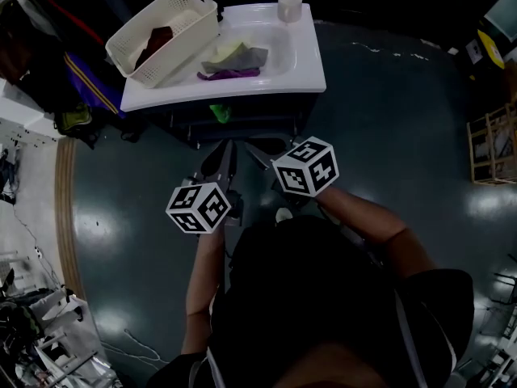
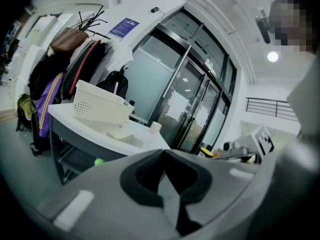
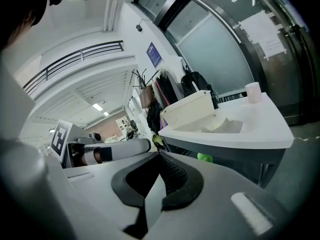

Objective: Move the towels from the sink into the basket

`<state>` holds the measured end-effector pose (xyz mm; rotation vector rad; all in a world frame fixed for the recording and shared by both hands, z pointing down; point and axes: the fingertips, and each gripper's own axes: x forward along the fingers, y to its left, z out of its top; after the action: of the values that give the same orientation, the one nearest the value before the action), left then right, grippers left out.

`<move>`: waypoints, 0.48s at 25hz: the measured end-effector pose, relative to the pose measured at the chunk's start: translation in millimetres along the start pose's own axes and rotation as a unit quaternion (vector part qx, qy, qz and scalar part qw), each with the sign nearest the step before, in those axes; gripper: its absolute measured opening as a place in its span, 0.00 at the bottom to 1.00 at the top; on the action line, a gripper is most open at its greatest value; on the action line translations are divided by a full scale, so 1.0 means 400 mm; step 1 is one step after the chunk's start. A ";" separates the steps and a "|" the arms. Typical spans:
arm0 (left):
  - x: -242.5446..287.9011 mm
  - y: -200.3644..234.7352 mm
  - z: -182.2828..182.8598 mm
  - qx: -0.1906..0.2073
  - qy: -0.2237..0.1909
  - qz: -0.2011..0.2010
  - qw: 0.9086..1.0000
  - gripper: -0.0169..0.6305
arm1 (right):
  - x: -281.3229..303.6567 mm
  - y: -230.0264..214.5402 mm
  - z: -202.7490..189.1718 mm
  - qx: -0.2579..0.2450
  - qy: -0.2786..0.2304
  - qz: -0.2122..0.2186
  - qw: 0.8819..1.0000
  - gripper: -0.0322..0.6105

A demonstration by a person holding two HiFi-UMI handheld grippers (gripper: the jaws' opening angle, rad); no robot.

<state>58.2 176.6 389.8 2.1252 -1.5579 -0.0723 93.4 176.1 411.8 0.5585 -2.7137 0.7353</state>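
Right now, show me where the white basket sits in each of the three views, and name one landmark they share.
Head view: basket at upper left, on the left end of the sink.
Left gripper view: basket left of centre, on the sink top.
Right gripper view: basket just right of centre, on the sink top.
Shared landmark: the pale cup at the sink's far corner, right of the basket in every view.

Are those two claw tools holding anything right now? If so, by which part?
Nothing is held. The left gripper and right gripper both have their jaws together and empty, short of the sink where the towels lie.
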 end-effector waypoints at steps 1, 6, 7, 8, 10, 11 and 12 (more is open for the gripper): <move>0.008 0.000 -0.002 -0.001 0.002 0.001 1.000 0.03 | 0.000 -0.009 0.003 0.003 0.000 0.001 1.000 0.05; 0.035 -0.004 -0.014 -0.008 0.012 0.002 1.000 0.03 | -0.001 -0.038 0.007 0.010 0.000 0.002 1.000 0.05; 0.038 -0.004 -0.014 -0.006 0.014 0.003 1.000 0.03 | 0.001 -0.044 0.006 0.011 0.001 0.002 1.000 0.05; 0.041 -0.002 -0.013 -0.004 0.015 0.004 1.000 0.03 | 0.005 -0.049 0.006 0.013 0.001 0.001 1.000 0.05; 0.046 0.007 -0.010 -0.008 0.016 0.004 1.000 0.03 | 0.012 -0.057 0.009 0.015 0.001 0.000 1.000 0.05; 0.049 0.014 -0.009 -0.012 0.015 0.004 1.000 0.03 | 0.015 -0.060 0.010 0.015 0.001 -0.001 1.000 0.05; 0.053 0.021 -0.008 -0.015 0.015 0.004 1.000 0.03 | 0.019 -0.064 0.011 0.016 0.000 -0.002 1.000 0.05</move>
<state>59.2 156.6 401.5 2.0867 -1.5390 -0.0597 96.8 151.2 421.7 0.5706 -2.7045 0.7783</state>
